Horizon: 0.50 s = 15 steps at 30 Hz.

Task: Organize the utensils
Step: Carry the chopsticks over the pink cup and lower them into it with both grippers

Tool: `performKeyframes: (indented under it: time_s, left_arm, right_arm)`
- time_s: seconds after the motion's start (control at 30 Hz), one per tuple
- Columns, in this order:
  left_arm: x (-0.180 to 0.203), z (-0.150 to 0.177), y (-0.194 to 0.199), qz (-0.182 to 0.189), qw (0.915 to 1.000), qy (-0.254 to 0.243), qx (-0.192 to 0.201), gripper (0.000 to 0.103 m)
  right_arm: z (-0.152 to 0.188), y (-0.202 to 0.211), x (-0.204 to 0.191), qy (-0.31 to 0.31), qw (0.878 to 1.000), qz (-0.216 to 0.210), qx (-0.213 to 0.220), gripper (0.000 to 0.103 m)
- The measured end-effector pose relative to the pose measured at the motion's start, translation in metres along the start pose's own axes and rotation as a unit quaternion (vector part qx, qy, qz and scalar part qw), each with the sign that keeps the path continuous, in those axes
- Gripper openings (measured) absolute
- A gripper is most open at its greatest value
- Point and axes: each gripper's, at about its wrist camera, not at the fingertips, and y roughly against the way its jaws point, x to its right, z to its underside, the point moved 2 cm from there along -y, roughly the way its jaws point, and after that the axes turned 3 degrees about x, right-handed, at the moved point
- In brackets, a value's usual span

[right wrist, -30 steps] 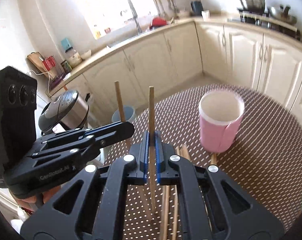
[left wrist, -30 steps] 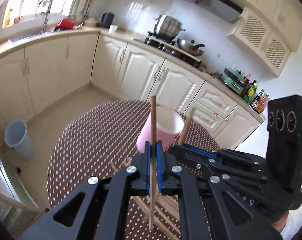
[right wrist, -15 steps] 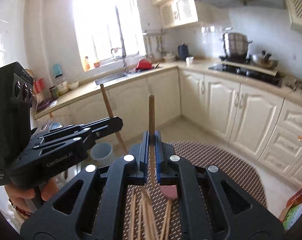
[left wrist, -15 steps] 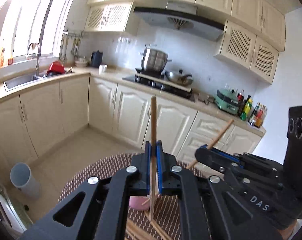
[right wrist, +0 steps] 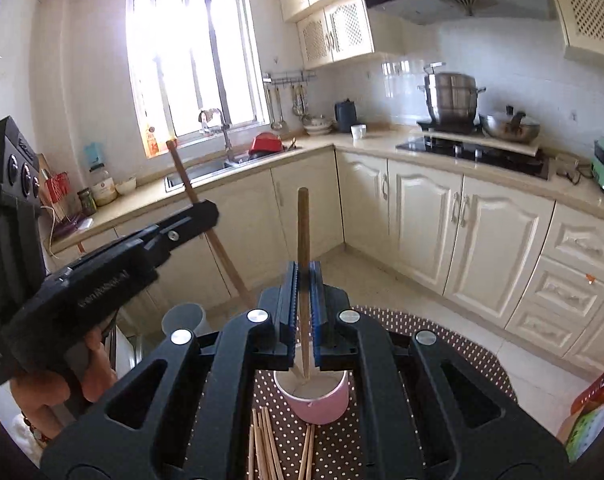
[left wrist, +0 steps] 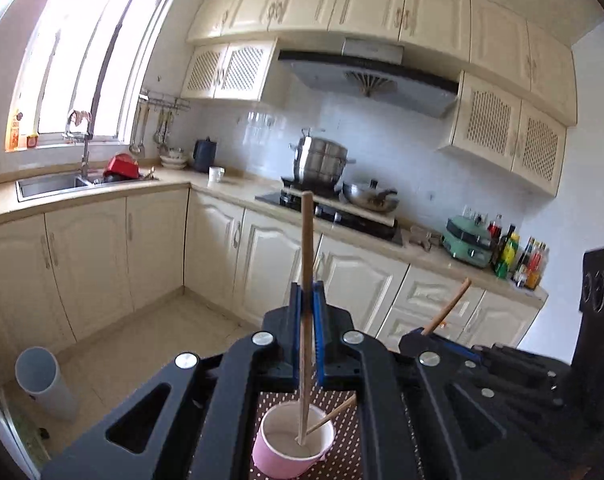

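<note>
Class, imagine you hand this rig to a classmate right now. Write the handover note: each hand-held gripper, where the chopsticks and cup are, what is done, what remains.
Left hand-held gripper: shut on one chopstick, its lower end inside the pink cup.
Right hand-held gripper: shut on a second chopstick, its tip also in the cup.
Cup stands upright on the dotted table.
Done: both sticks lifted and aimed into the cup.
Left: release both, then collect the loose chopsticks lying beside the cup.

No legible text in either view — embossed lettering on left gripper (right wrist: 206, 216) body blurred, unreadable; bottle labels too small.
</note>
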Motion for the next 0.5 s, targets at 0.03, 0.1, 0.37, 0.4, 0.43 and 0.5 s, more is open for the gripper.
performKeyframes:
  time_s: [0.03,0.1,0.37,0.4,0.43,0.5]
  left_arm:
    - [-0.001,0.008,-0.006,0.001,1.0,-0.002,-0.009,0.006]
    - [-0.005,0.02,-0.015,-0.002,0.9997,-0.003,-0.023,0.006]
    - [-0.011,0.06,-0.035,-0.007,0.9977,-0.021,-0.065,0.006]
    - [-0.011,0.063,-0.036,-0.008,0.9975,-0.024,-0.066,0.006]
    - [-0.011,0.067,-0.038,-0.009,0.9971,-0.028,-0.069,0.006]
    - [-0.011,0.072,-0.039,-0.01,0.997,-0.034,-0.069,0.006]
  right_arm:
    - [0.005,-0.005,0.001,-0.002,1.0,0.001,-0.007,0.006]
    - [0.013,-0.011,0.004,-0.005,1.0,0.003,-0.017,0.006]
    - [0.044,-0.029,0.008,-0.011,0.999,0.01,-0.046,0.006]
    - [0.048,-0.03,0.009,-0.011,0.999,0.012,-0.049,0.006]
    - [0.05,-0.031,0.008,-0.011,0.999,0.012,-0.05,0.006]
    - [0.055,-0.033,0.011,-0.015,0.998,0.013,-0.055,0.006]
